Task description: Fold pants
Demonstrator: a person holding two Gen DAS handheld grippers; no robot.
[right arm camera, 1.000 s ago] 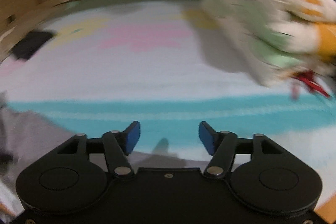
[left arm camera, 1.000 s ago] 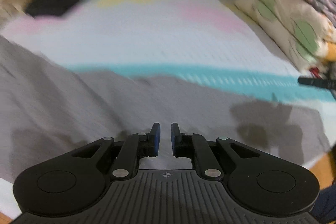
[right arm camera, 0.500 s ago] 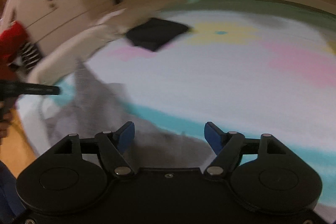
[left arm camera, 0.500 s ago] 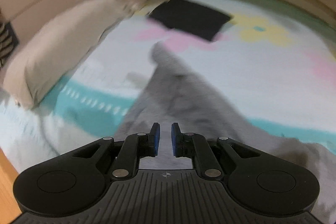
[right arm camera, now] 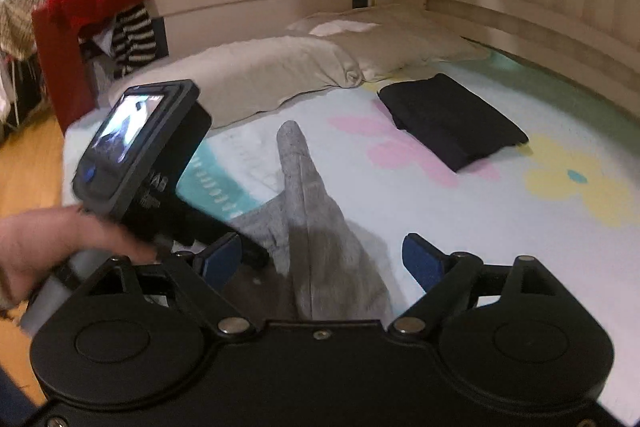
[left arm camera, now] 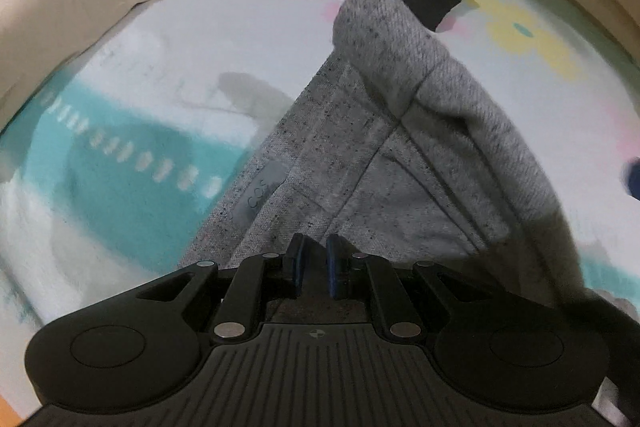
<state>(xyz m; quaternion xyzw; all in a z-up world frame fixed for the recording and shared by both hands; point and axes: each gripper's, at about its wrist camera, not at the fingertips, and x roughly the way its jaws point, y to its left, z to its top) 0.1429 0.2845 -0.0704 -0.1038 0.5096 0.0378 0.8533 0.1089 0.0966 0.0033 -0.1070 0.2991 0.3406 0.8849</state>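
1. Your left gripper (left arm camera: 316, 263) pinches the grey sweatpants (left arm camera: 384, 155) on the bedsheet (left arm camera: 160, 39); only this view shows their label (left arm camera: 260, 199).
2. Your right gripper (right arm camera: 322, 263) is opening, empty, above the fabric; only here your left hand (right arm camera: 36, 247) appears.

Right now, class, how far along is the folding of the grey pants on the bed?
Done: a black garment already lies folded near the pillows. In hand: the left gripper is shut on the grey pants, which rise in a loose ridge, while the right gripper is opening with no cloth pinched. Left: the pants look rumpled, with no flat fold yet, so nearly all the folding remains.
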